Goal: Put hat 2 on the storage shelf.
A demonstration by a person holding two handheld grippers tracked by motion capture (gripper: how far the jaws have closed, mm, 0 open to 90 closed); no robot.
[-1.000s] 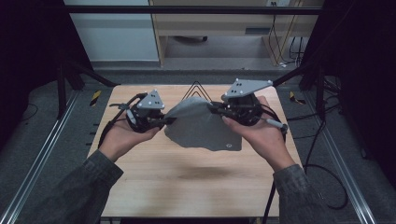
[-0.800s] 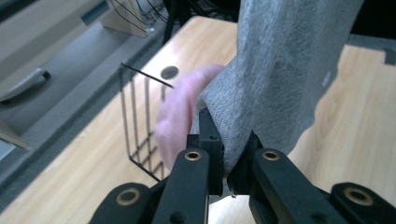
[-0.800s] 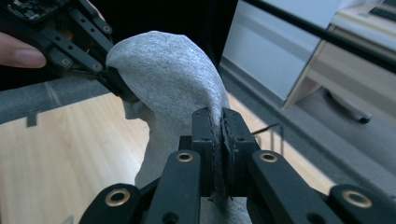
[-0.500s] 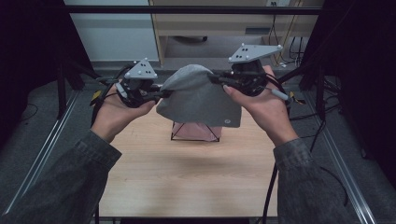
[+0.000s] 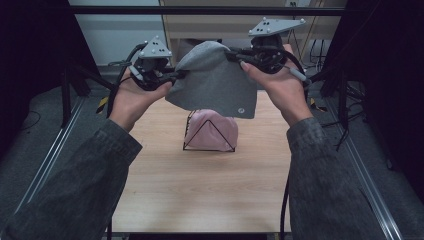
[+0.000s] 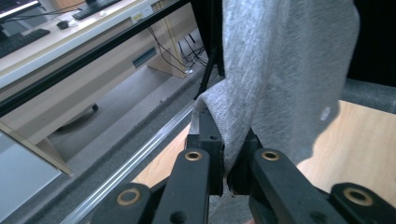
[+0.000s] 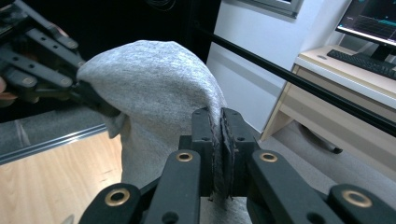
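Observation:
A grey cloth [image 5: 215, 82] hangs in the air above the wooden table [image 5: 200, 190], stretched between both grippers. My left gripper [image 5: 176, 76] is shut on the cloth's left edge, and the fabric [image 6: 280, 70] runs up from between its jaws. My right gripper [image 5: 234, 53] is shut on the cloth's upper right edge, with the fabric [image 7: 154, 88] pinched tight between its pads. Below the cloth, a black wire stand [image 5: 209, 131] on the table carries a pink cloth [image 5: 212, 129] draped over it.
A black frame bar [image 5: 210, 10] crosses above the table's far edge. Beyond it stand a wooden desk [image 7: 345, 70] with a keyboard and monitor. Dark curtains and cables flank the table on both sides. Metal rails [image 5: 50, 160] run along the table's left and right.
Both grippers have risen and moved apart, lifting the grey cloth off the table. The wire stand with the pink cloth, covered before, now stands uncovered below it.

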